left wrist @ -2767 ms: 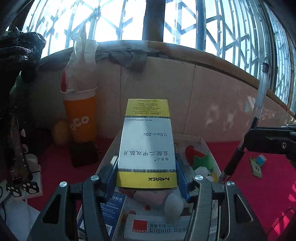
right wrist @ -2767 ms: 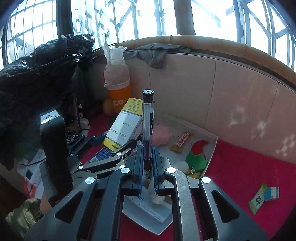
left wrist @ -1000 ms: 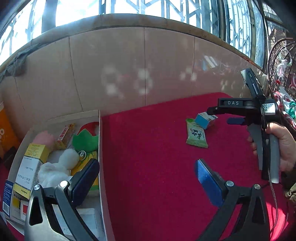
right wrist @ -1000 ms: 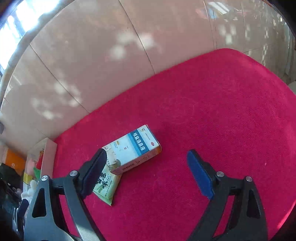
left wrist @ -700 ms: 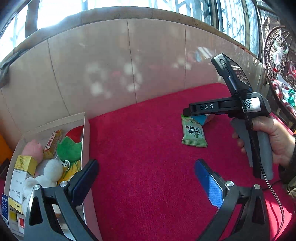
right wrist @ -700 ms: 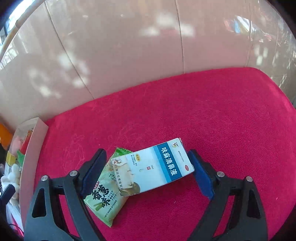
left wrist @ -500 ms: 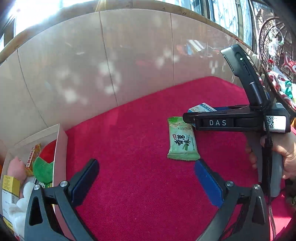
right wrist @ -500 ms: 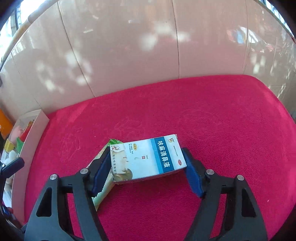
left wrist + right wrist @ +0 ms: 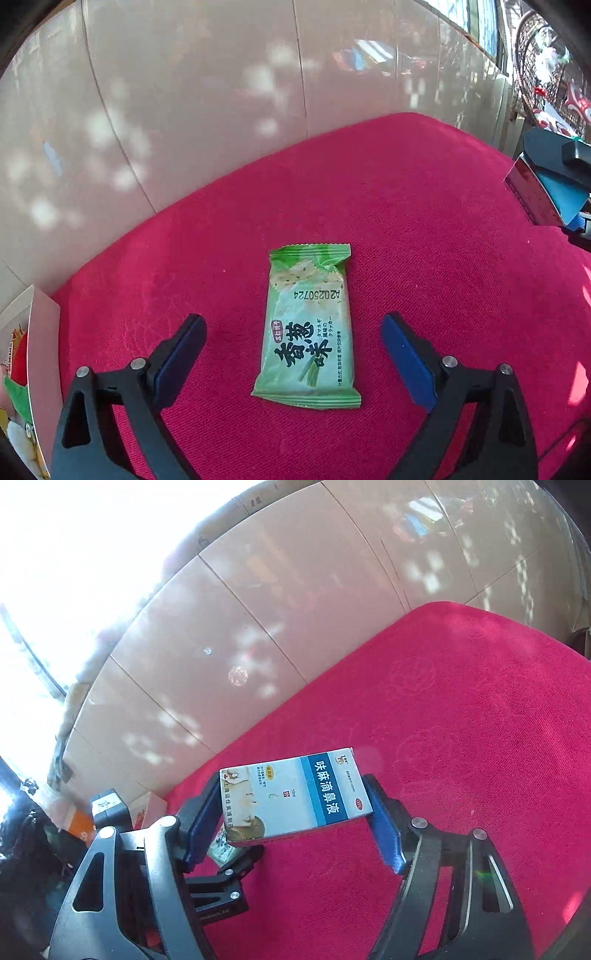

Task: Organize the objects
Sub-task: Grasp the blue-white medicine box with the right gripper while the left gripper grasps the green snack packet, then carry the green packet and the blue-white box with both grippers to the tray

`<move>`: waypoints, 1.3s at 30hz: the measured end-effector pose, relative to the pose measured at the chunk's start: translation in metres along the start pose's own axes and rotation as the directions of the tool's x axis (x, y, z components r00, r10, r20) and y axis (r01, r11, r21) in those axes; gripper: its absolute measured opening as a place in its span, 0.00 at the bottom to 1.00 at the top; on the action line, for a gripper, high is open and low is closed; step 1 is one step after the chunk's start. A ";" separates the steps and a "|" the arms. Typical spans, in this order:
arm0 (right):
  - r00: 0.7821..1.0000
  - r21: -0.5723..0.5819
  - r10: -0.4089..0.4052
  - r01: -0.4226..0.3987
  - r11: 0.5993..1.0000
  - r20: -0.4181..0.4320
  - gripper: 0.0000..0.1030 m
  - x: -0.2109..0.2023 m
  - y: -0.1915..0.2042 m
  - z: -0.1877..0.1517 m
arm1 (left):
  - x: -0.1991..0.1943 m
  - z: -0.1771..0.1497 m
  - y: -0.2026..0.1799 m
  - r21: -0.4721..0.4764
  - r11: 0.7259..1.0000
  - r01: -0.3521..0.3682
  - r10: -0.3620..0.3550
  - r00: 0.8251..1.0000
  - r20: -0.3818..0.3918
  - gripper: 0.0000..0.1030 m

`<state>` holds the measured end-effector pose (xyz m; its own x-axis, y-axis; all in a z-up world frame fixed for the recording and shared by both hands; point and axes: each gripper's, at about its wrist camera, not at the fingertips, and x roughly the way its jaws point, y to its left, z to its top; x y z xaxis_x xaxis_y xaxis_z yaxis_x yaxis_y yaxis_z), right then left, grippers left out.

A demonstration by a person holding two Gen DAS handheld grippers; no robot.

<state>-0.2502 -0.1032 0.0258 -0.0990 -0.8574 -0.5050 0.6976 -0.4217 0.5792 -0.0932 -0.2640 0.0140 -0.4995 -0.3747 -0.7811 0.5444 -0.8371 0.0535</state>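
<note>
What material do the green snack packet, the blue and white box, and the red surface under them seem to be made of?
Green snack packet: thin plastic film, probably; it is slightly glossy, wrinkled, with crimped zigzag ends.
Blue and white box: printed cardboard, likely; sharp folded edges, flat smooth faces with a light sheen.
Red surface: fabric, maybe short-pile carpet or towel cloth; matte, with a fine woven texture.

white box (image 9: 44,354) cut off at left edge; green packet (image 9: 221,847) mostly hidden behind medicine carton (image 9: 295,797).
</note>
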 end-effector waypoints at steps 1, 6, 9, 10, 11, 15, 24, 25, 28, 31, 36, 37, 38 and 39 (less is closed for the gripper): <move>1.000 -0.004 0.015 -0.015 1.000 0.007 0.71 -0.003 0.006 0.000 | -0.002 -0.002 0.001 -0.019 0.999 0.031 -0.031 1.000 -0.002 0.64; 0.996 -0.027 0.069 -0.068 0.997 0.050 0.71 -0.040 0.027 -0.011 | -0.022 -0.019 -0.005 -0.010 0.999 0.054 -0.053 0.998 0.031 0.35; 0.994 -0.037 0.081 -0.078 0.996 0.071 0.71 -0.063 0.035 -0.021 | -0.038 -0.032 -0.003 -0.058 0.993 0.098 -0.094 0.993 0.073 0.35; 0.994 -0.040 0.083 -0.080 0.996 0.077 0.71 -0.070 0.038 -0.023 | -0.046 -0.036 -0.003 -0.069 0.991 0.114 -0.107 0.990 0.092 0.35; 0.993 -0.043 0.085 -0.082 0.996 0.082 0.71 -0.076 0.041 -0.025 | -0.055 -0.039 -0.004 -0.076 0.990 0.122 -0.113 0.987 0.115 0.35; 0.990 -0.075 0.084 -0.076 0.994 0.115 0.71 -0.100 0.058 -0.029 | -0.098 -0.045 -0.007 -0.070 0.985 0.157 -0.140 0.968 0.210 0.35; 0.982 -0.140 0.119 -0.098 0.985 0.145 0.71 -0.126 0.096 -0.034 | -0.178 -0.062 0.004 -0.098 0.977 0.187 -0.140 0.920 0.367 0.35; 0.982 -0.149 0.121 -0.099 0.984 0.146 0.71 -0.128 0.100 -0.035 | -0.186 -0.064 0.005 -0.100 0.979 0.179 -0.128 0.916 0.380 0.35; 0.981 -0.169 0.129 -0.104 0.980 0.145 0.71 -0.132 0.110 -0.037 | -0.204 -0.071 0.013 -0.112 0.980 0.162 -0.103 0.906 0.412 0.35; 0.981 -0.184 0.134 -0.107 0.977 0.138 0.71 -0.133 0.120 -0.040 | -0.218 -0.077 0.024 -0.137 0.978 0.160 -0.085 0.894 0.440 0.35; 0.983 -0.210 0.145 -0.118 0.971 0.117 0.71 -0.130 0.135 -0.046 | -0.235 -0.091 0.042 -0.177 0.974 0.145 -0.047 0.885 0.464 0.35; 0.983 -0.214 0.147 -0.120 0.969 0.112 0.71 -0.128 0.137 -0.048 | -0.237 -0.094 0.045 -0.185 0.973 0.141 -0.040 0.885 0.465 0.35; 0.983 -0.219 0.149 -0.123 0.968 0.104 0.71 -0.127 0.140 -0.049 | -0.239 -0.097 0.047 -0.193 0.971 0.137 -0.032 0.884 0.466 0.35; 0.984 -0.223 0.151 -0.127 0.967 0.097 0.71 -0.125 0.143 -0.051 | -0.240 -0.100 0.050 -0.201 0.970 0.135 -0.026 0.884 0.466 0.35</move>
<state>-0.1020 -0.0412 0.1396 -0.0604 -0.9357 -0.3475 0.8451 -0.2332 0.4810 0.1214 -0.1765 0.1421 -0.7702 -0.4953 -0.4019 0.5963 -0.7827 -0.1783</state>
